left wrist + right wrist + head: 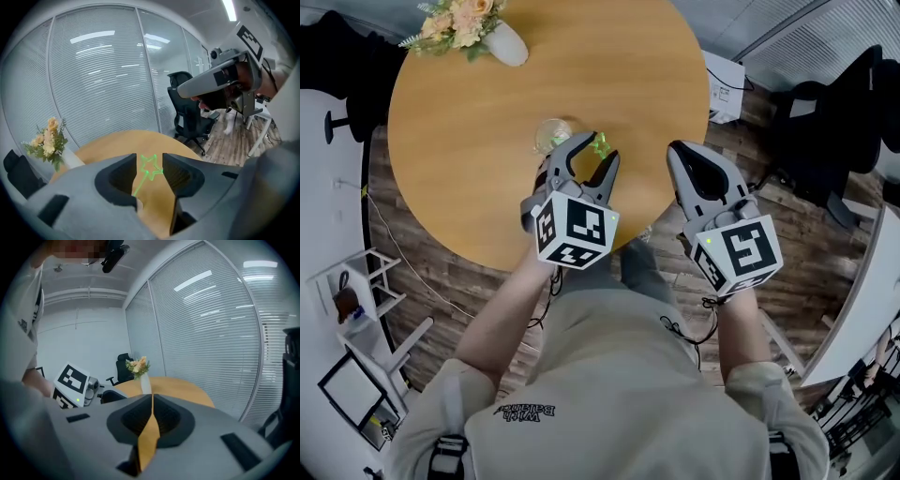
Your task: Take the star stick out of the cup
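Observation:
The green star stick [600,143] sits between the tips of my left gripper [600,150], low over the round wooden table [487,141]. In the left gripper view the star stick [151,168] fills the gap of the left gripper [149,157]; the jaws stand apart and do not press on it. A clear glass cup [551,134] stands upright just left of that gripper, apart from the stick. To the right, my right gripper [678,152] hovers over the table's edge. Its jaws meet with nothing between them, as the right gripper [152,395] also shows in its own view.
A white vase of flowers [502,42] stands at the table's far left edge. Black office chairs [825,122] and a white box [727,80] sit on the wooden floor to the right. A white shelf [356,300] stands at the left.

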A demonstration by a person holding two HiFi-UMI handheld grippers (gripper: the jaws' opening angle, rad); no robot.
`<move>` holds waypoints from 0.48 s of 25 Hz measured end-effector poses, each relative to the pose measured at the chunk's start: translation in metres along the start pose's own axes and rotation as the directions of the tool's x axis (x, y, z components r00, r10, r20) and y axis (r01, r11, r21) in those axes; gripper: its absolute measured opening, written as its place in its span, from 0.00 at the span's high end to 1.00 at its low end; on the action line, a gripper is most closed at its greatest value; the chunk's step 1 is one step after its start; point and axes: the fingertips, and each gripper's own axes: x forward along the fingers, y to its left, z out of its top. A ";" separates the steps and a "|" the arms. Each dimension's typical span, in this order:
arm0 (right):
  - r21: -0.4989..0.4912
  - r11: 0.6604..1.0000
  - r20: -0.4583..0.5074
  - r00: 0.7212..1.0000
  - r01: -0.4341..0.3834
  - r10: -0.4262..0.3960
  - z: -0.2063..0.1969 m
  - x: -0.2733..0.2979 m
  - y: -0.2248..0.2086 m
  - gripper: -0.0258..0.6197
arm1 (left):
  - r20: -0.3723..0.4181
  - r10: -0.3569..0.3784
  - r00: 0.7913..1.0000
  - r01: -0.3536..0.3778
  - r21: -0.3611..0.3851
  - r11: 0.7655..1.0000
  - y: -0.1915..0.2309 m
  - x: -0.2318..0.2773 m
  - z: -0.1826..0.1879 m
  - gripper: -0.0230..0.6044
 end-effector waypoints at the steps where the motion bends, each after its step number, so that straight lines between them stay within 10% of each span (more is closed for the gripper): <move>1: 0.005 1.000 -0.004 1.000 0.001 -0.001 -0.003 0.000 -0.001 0.91 | 0.001 -0.001 1.000 0.001 0.007 1.000 -0.002 0.002 0.001 0.71; 12: 0.036 0.999 -0.024 1.000 0.002 -0.001 -0.019 -0.004 -0.007 0.91 | -0.013 0.036 0.999 -0.036 -0.011 0.999 -0.006 0.004 0.002 0.71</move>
